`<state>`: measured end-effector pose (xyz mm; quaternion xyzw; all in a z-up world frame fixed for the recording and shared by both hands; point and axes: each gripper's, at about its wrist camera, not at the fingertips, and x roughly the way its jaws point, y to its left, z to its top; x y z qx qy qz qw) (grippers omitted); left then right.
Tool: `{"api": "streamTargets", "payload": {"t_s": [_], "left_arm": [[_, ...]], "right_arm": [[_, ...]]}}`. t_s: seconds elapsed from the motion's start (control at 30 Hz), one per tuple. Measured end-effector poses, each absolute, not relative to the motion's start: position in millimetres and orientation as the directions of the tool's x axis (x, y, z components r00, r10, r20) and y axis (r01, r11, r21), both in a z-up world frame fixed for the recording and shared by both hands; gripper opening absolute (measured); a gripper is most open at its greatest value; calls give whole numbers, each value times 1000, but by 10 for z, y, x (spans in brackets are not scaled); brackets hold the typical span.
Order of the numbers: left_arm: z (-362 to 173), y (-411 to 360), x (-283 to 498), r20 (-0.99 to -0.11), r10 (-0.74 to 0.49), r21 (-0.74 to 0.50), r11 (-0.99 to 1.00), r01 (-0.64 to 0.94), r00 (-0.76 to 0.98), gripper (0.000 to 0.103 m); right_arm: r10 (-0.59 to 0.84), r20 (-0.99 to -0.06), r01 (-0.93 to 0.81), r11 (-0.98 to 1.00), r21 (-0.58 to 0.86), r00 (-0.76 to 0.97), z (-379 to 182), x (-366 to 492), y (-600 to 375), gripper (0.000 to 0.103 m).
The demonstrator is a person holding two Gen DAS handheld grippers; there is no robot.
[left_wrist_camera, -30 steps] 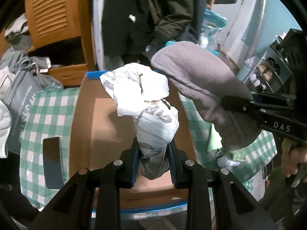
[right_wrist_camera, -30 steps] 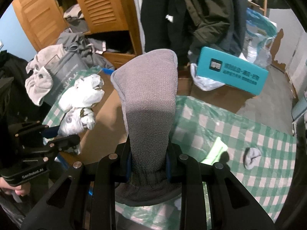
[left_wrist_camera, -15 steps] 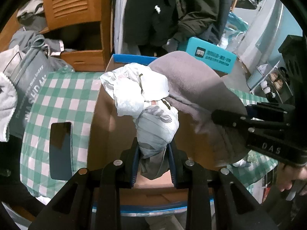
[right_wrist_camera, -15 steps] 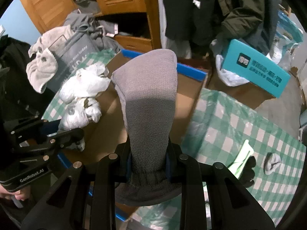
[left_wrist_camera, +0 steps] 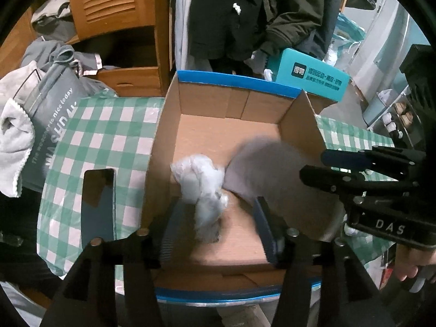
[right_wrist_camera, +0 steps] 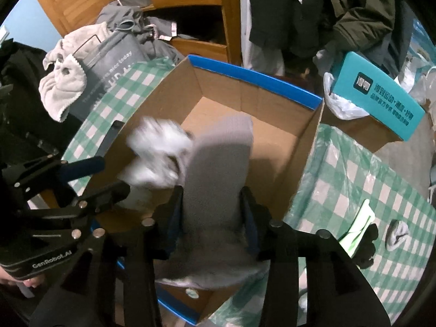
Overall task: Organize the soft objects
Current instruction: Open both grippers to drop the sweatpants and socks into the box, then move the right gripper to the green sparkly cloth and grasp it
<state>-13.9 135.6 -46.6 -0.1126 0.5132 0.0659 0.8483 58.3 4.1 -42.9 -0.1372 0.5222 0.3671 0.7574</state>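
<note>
An open cardboard box [left_wrist_camera: 237,81] with a blue rim stands on the checked tablecloth. My left gripper [left_wrist_camera: 218,212] hangs over it, its jaws opening and wide apart. A crumpled white bundle [left_wrist_camera: 201,179] drops blurred between them inside the box, touching neither pad. My right gripper [right_wrist_camera: 212,204] is also over the box [right_wrist_camera: 253,73], jaws opening. The grey sock [right_wrist_camera: 218,163] still stands between its fingers, blurred and slipping, with the pads just off it. Each view also shows the other side: the right gripper [left_wrist_camera: 313,164] and grey sock [left_wrist_camera: 261,163], the left gripper [right_wrist_camera: 113,175] and white bundle [right_wrist_camera: 158,147].
A dark phone [left_wrist_camera: 99,204] lies on the cloth left of the box. A grey bag [left_wrist_camera: 51,109] with a pale towel sits at far left. A teal carton [left_wrist_camera: 313,79] lies behind the box. A small white sock [right_wrist_camera: 396,235] and a green item [right_wrist_camera: 359,226] lie on the cloth at right.
Both grippers went from shut to open above the box. The white bundle fell out of the left jaws into the box, and the grey sock is sliding free of the right jaws.
</note>
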Motion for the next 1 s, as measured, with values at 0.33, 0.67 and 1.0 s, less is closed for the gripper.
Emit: {"api": "streamTargets", "payload": {"t_s": [0.33,0.67,1.0], "left_arm": [[-455,1258,-104,-888,-28,-140,967,-212,458,60],[-366,947,-44,-882,-56,-141,979,-149,468,65],[-361,683,59,-883,-116,-181,978,-103,456,65]], "right_arm": [[431,-873,-683,710,172,228,-259,636,-151,57],[422,-870,-655,737,166,255,-233,676,-492,60],[409,-868,-610,774,166,282,-223,759,-956,60]]}}
